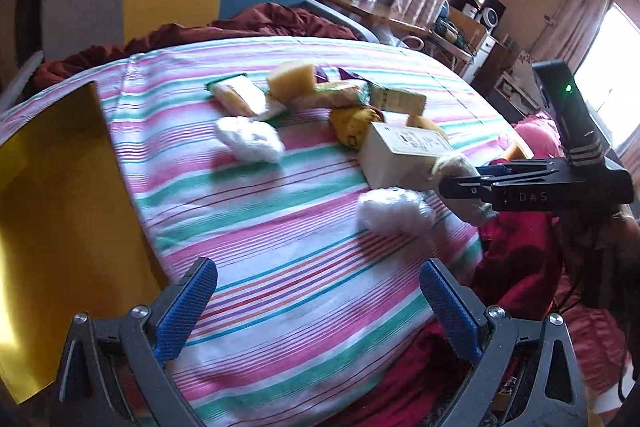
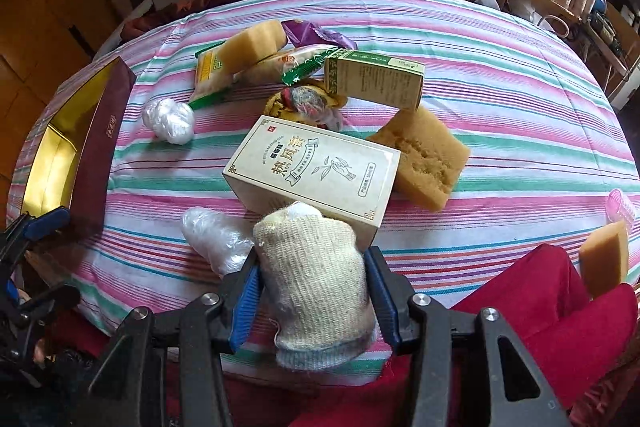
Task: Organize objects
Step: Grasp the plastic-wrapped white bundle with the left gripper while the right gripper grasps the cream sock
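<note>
Right gripper (image 2: 314,281) is pinching a rolled beige knit sock (image 2: 316,279) between its blue pads, just in front of the cream medicine box (image 2: 316,171). A crumpled clear plastic bag (image 2: 216,239) sits right beside its left finger. Left gripper (image 1: 316,311) is spread wide and empty over the striped sheet (image 1: 280,247), with the gold-lined gift box (image 1: 60,207) off to its left. If the sock is headed for that box, I'd lift straight up first so it doesn't drag the bag or nudge the medicine box, then swing it across.
</note>
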A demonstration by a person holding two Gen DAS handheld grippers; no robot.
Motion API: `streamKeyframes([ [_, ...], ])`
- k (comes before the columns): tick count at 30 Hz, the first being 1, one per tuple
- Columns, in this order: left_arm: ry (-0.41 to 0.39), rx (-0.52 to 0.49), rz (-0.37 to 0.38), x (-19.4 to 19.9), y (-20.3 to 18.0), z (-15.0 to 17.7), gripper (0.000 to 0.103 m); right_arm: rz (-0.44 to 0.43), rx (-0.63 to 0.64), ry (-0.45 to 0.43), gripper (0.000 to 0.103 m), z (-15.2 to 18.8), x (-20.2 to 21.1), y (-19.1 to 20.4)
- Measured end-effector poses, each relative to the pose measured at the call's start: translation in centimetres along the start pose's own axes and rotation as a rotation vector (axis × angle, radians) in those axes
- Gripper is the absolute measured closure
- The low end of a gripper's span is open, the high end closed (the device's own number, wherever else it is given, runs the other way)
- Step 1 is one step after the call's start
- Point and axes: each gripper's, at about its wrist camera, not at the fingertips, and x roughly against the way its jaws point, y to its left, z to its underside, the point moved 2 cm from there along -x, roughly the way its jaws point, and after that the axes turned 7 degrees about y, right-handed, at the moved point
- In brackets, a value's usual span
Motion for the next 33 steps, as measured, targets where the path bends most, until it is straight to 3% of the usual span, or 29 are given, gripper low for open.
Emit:
streamKeyframes([
  [9, -0.021, -0.08, 0.01, -3.9, -3.6, -2.1, 0.001, -0.021, -0.044, -0.071, 0.053, 0.2, 0.1, 0.7],
  [17, -0.007, -0.164, -0.019, -8.1, -5.9, -3.5, 0.004, 0.007, -0.046, -0.063, 0.053, 0.0, 0.2, 0.5],
  [21, 0.02, -0.164, -0.024, -10.0, -5.7, -3.9, 0.018, 0.013, -0.046, -0.058, 0.053, 0.0, 0.2, 0.4],
  [23, 0.031, -0.151, -0.027, -10.4, -5.4, -3.9, 0.036, 0.02, -0.046, -0.053, 0.053, 0.1, 0.1, 0.4],
  [28, -0.005, -0.137, -0.005, -9.8, -4.2, -3.2, 0.047, 0.03, -0.042, -0.042, 0.053, 0.1, 0.0, 0.3],
  [33, -0.03, -0.142, -0.013, -8.9, -3.7, -2.0, 0.05, 0.022, -0.011, -0.021, 0.053, 0.1, -0.3, 0.5],
])
